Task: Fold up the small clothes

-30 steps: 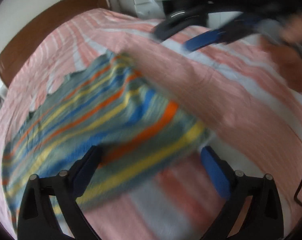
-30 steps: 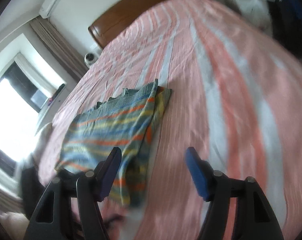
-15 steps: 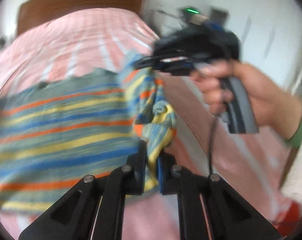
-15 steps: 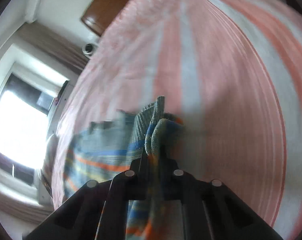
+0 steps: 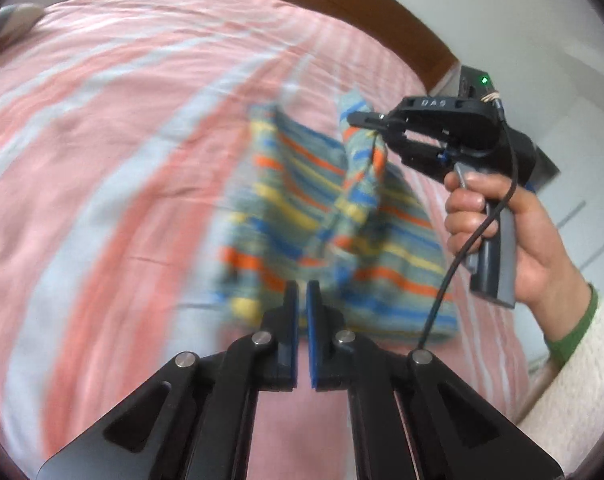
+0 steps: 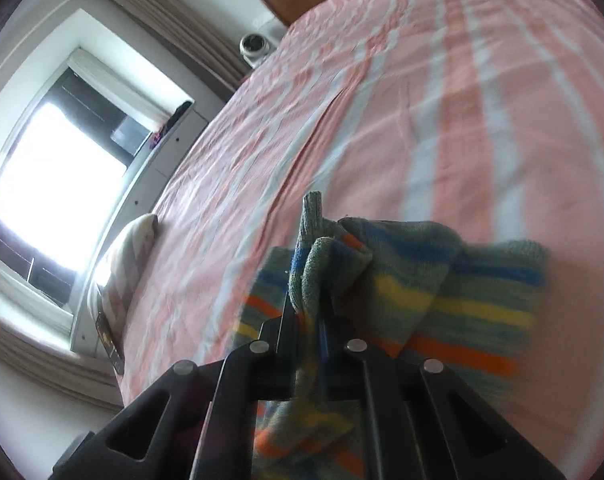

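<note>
A small grey knitted garment with blue, yellow and orange stripes (image 5: pixel 302 208) hangs lifted above the pink striped bed (image 5: pixel 102 140). My left gripper (image 5: pixel 302 296) is shut on its near lower edge. My right gripper (image 5: pixel 366 120) shows in the left wrist view, held by a hand, shut on an upper corner of the garment. In the right wrist view the right gripper (image 6: pixel 306 312) pinches a bunched fold of the garment (image 6: pixel 442 292), which drapes to the right and below.
A wooden headboard (image 5: pixel 342 4) lines the far end of the bed. A pillow (image 6: pixel 130 248) lies at the bed's edge by the bright window (image 6: pixel 50 184). A small round device (image 6: pixel 254 46) stands by the curtain. White cabinets (image 5: pixel 582 128) stand at the right.
Both grippers were open a second ago, then shut on the garment's edges. Since then they have lifted it off the bed and the views have swung round.
</note>
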